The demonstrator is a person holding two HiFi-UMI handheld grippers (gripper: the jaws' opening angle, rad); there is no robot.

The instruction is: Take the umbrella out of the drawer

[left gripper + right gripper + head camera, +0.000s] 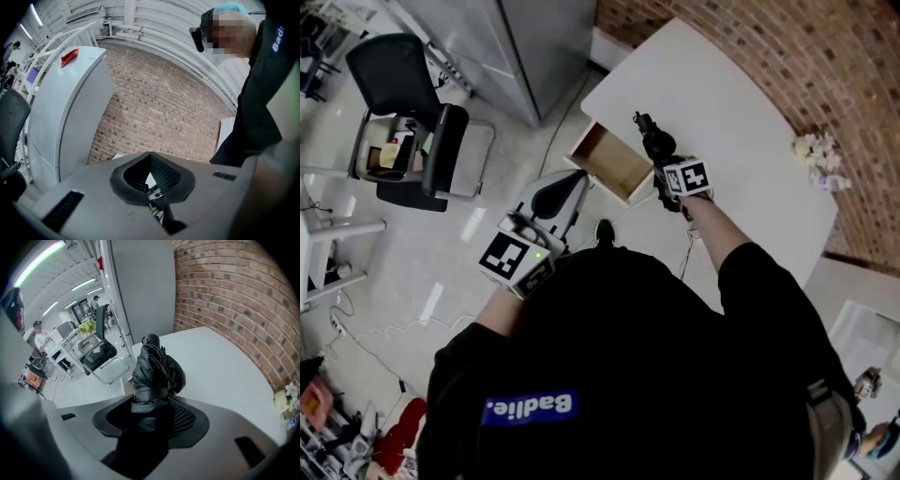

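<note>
A black folded umbrella (654,142) sticks out of my right gripper (662,163), which is shut on it and holds it over the near edge of the white table (731,112). In the right gripper view the umbrella (157,369) is bunched between the jaws of the right gripper (152,413), its cap end pointing away. Just left of it, the wooden drawer (609,161) stands pulled out, its inside bare. My left gripper (562,192) hangs lower left of the drawer, apart from it. In its own view the left gripper (150,161) has its pads together on nothing.
A brick wall (825,56) runs behind the table, with small flowers (818,157) at its far side. A grey cabinet (534,47) stands beyond the drawer. A black office chair (412,122) is on the floor to the left, with cables (366,337) nearby.
</note>
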